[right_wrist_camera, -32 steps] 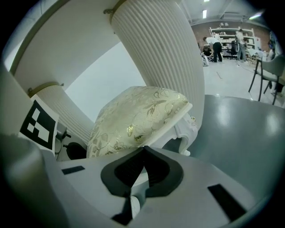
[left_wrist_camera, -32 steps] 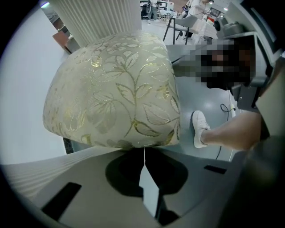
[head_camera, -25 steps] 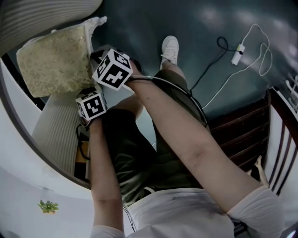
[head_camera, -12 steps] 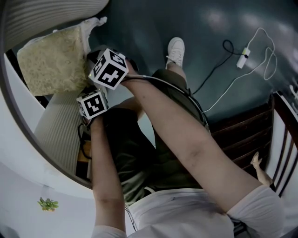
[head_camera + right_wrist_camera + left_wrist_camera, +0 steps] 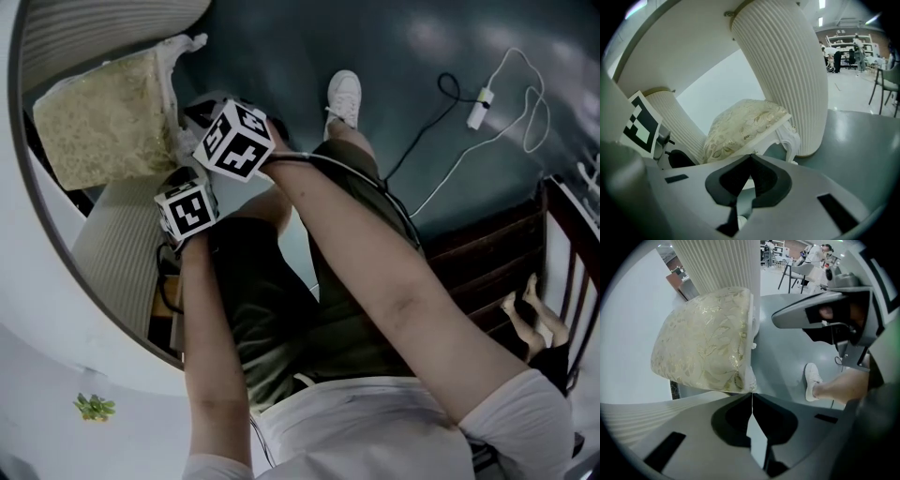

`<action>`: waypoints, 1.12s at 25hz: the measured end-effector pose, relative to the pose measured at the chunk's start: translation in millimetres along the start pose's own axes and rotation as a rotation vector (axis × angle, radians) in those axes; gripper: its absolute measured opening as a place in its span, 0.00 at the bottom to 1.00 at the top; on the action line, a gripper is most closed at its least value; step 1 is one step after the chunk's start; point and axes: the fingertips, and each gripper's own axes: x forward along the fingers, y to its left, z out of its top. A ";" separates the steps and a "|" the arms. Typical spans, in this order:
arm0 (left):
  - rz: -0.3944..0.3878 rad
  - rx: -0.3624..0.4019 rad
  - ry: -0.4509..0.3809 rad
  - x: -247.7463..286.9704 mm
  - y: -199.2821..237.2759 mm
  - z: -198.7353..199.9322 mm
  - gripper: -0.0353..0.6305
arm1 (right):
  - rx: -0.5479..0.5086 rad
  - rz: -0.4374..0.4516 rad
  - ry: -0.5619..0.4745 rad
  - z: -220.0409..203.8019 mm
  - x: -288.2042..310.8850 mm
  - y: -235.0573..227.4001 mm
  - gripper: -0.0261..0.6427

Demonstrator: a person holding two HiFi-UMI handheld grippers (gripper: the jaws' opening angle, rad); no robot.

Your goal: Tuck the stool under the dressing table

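The stool (image 5: pixel 108 117), upper left, is set by the desk (image 5: pixel 56 319). Left gripper (image 5: pixel 751 397) and right gripper (image 5: pixel 750 158) fingers are pressed together, probably for pushing.

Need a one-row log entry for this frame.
left gripper: jaws shut, empty | right gripper: jaws shut, empty | stool: between fluted legs of dressing table

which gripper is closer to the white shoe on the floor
Right. The right gripper is by the edge of the stool, on the side toward the white shoe; the left gripper is at a corner of it, farther from the shoe.
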 end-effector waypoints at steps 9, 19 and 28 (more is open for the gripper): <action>-0.102 0.049 -0.085 -38.5 -46.2 9.2 0.06 | 0.141 -0.073 -0.009 -25.4 -75.9 -4.7 0.06; -0.191 0.096 -0.148 -106.7 -86.0 13.3 0.06 | 0.166 -0.129 0.054 -35.8 -172.4 12.9 0.06; -0.260 0.104 -0.244 -183.7 -98.8 33.9 0.06 | 0.156 -0.186 0.037 -2.8 -252.3 37.8 0.06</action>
